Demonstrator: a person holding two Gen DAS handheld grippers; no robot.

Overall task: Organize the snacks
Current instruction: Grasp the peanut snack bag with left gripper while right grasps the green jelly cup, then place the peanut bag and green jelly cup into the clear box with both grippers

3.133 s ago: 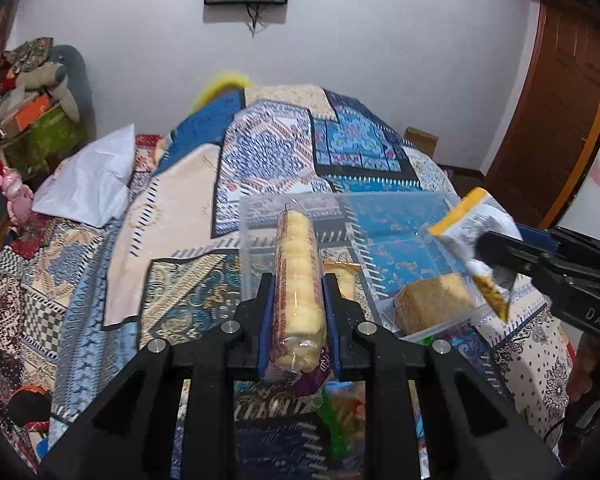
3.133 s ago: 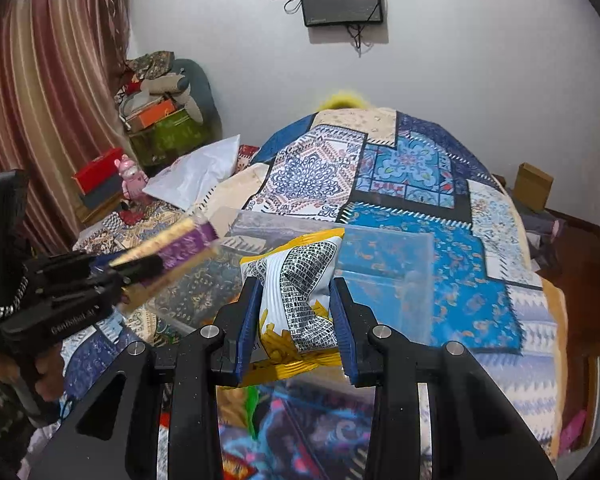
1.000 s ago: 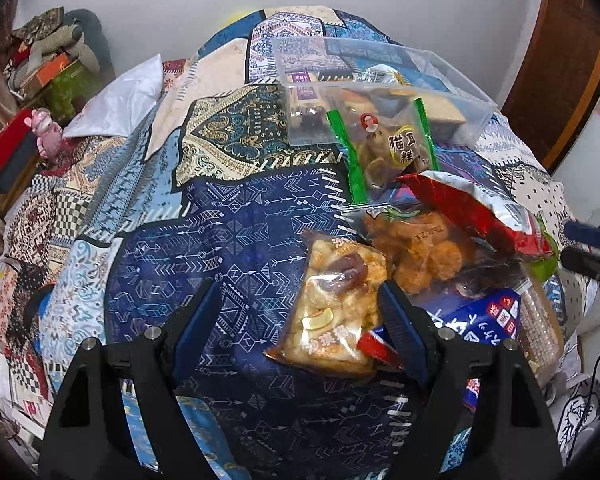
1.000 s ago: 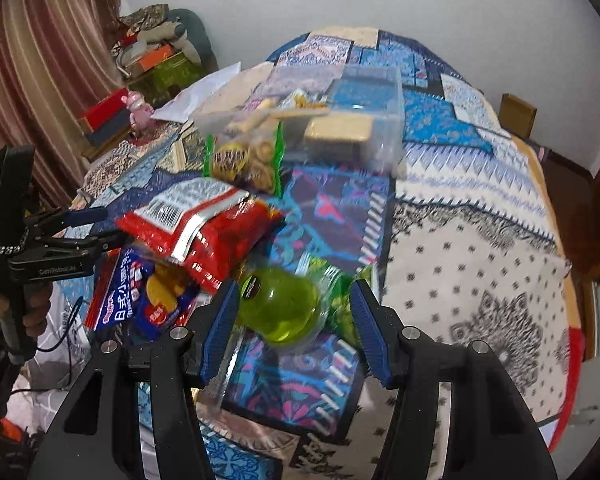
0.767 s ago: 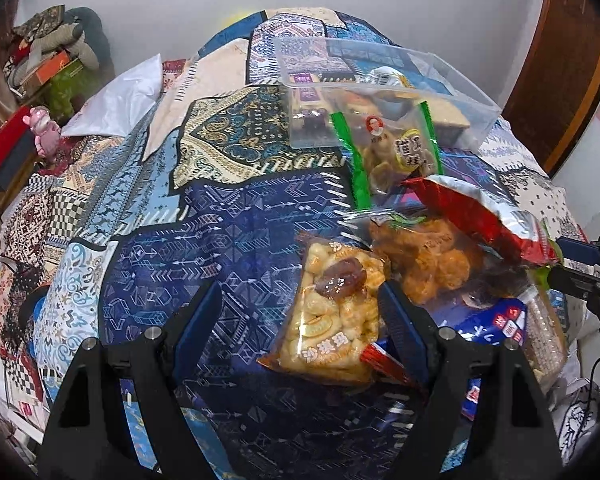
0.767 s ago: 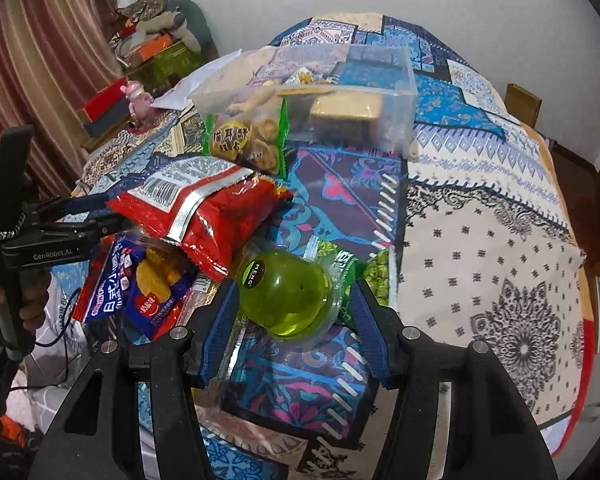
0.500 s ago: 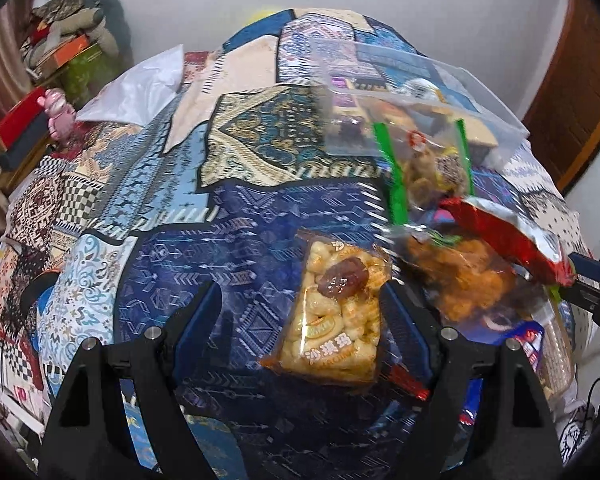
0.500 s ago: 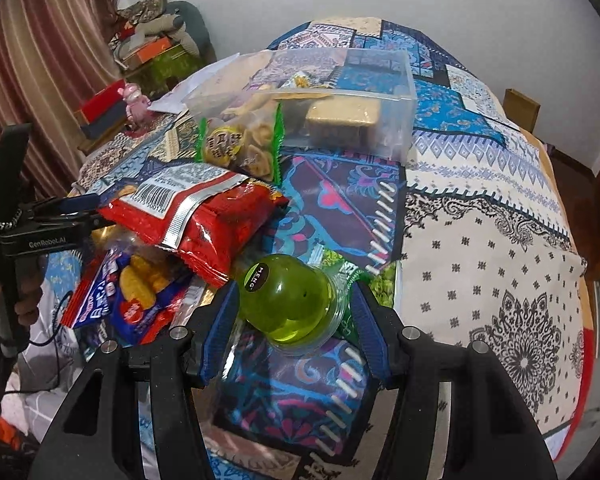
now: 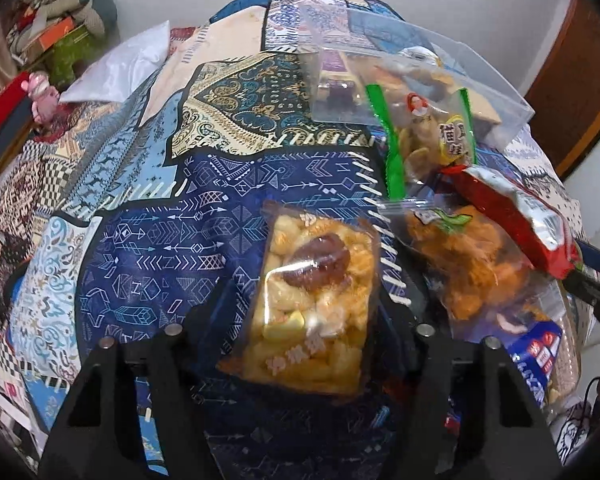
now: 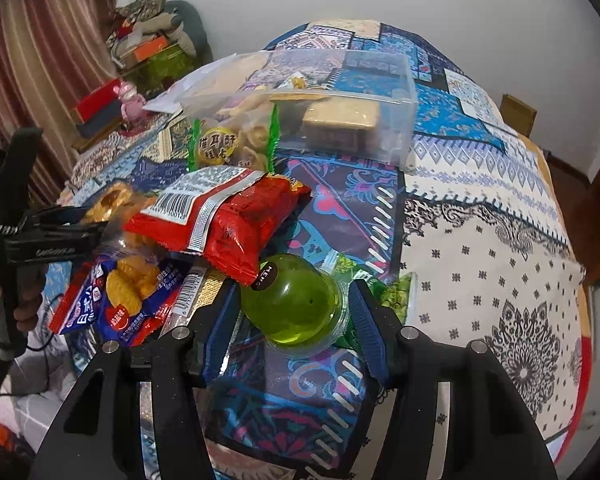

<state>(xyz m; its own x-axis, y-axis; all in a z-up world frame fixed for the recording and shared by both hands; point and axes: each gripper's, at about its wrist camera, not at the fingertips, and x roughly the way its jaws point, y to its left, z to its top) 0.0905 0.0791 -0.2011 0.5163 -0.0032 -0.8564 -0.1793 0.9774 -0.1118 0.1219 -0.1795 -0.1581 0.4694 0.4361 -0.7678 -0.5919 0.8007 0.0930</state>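
Observation:
My left gripper point(image 9: 316, 300) is open, its fingers on either side of a clear pack of puffed rice snack with a brown date on top point(image 9: 314, 300) lying on the bedspread. My right gripper point(image 10: 292, 312) is open around a green jelly cup point(image 10: 296, 304), the fingers close to its sides. A clear plastic bin point(image 10: 340, 92) holding several snacks stands further back; it also shows in the left wrist view point(image 9: 420, 64). A green-edged bag of twisted crackers point(image 10: 236, 140) leans against the bin.
A red chip bag point(image 10: 228, 216), an orange snack bag point(image 9: 472, 264) and a blue-and-red packet point(image 10: 120, 292) lie between the grippers. A white pillow point(image 9: 128, 64) and stacked boxes point(image 10: 100, 108) are at the left. The bed edge drops off at the right point(image 10: 580, 280).
Both grippers let go of their earlier snacks into the bin and came back to the near pile. In the last second each has closed in around its new item.

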